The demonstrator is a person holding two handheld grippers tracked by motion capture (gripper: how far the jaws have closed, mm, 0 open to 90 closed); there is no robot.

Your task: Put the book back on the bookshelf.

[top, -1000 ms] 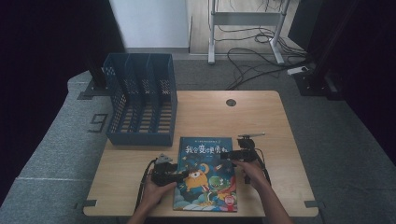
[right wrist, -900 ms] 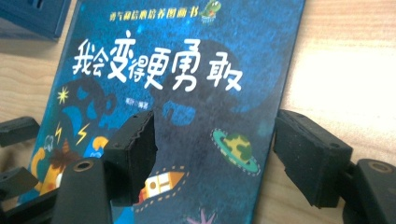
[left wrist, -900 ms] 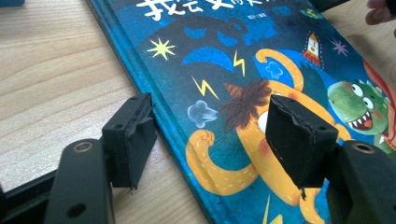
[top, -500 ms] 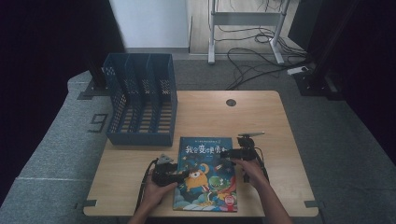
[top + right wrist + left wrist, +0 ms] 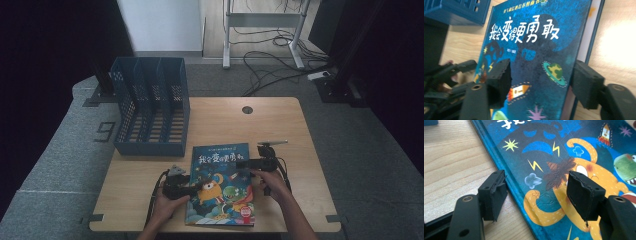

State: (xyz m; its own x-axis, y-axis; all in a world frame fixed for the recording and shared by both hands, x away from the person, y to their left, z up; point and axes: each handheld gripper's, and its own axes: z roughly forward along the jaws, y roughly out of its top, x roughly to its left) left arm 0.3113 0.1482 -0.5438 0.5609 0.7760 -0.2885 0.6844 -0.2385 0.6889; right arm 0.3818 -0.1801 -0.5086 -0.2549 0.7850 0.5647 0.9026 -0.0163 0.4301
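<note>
A children's book with a dark blue cover and an orange monster lies flat near the table's front edge. My left gripper sits at its left edge. In the left gripper view the left gripper is open and straddles the spine, one jaw over the wood and the other over the book. My right gripper reaches in from the book's right side. It stands open, one jaw over the book and the other at its page edge, where white pages show.
A blue slotted file organizer stands at the table's back left, just behind the book, and shows again as the organizer. The wooden table has a cable hole near its back edge. Cables trail from both grippers.
</note>
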